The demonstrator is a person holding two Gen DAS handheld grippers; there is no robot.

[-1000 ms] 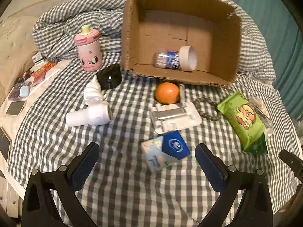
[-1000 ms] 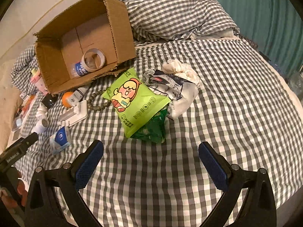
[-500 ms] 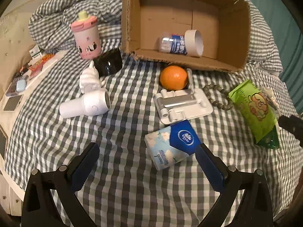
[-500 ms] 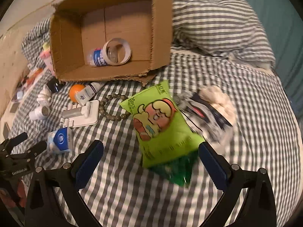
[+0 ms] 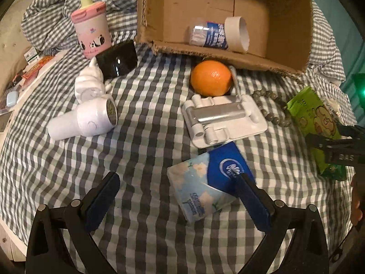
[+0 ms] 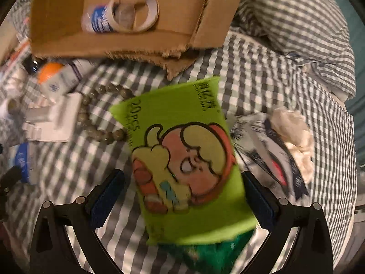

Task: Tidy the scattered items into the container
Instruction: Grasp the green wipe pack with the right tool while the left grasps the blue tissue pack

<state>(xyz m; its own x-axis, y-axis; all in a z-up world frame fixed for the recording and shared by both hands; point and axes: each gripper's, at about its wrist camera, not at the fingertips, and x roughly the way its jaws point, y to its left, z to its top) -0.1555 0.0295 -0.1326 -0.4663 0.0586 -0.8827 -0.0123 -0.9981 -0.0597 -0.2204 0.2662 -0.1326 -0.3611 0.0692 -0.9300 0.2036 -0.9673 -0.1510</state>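
A cardboard box [image 5: 285,36] lies on its side on the checked bedspread, holding a tape roll [image 5: 237,34] and a small bottle [image 5: 207,36]; the box also shows in the right wrist view [image 6: 59,38]. My left gripper [image 5: 176,187] is open, its right finger beside a blue tissue pack [image 5: 209,182]. My right gripper [image 6: 182,187] is open around a green snack bag [image 6: 189,159], fingers apart from it. An orange [image 5: 211,77], white phone stand [image 5: 223,118], bead bracelet [image 5: 271,111], white shaver [image 5: 84,118], white figurine [image 5: 89,82], black case [image 5: 117,59] and pink cup [image 5: 91,34] lie scattered.
A black-and-white packet [image 6: 271,153] and a cream scrunchie [image 6: 294,134] lie right of the green bag. A pillow [image 6: 296,27] lies behind them. Small items sit on a side shelf [image 5: 20,75] at the left. The right gripper's side [image 5: 337,146] shows over the green bag [image 5: 314,118].
Both grippers have moved forward and down. The left one has closed in on the tissue pack, the right one on the green bag, which now lies between its fingers.
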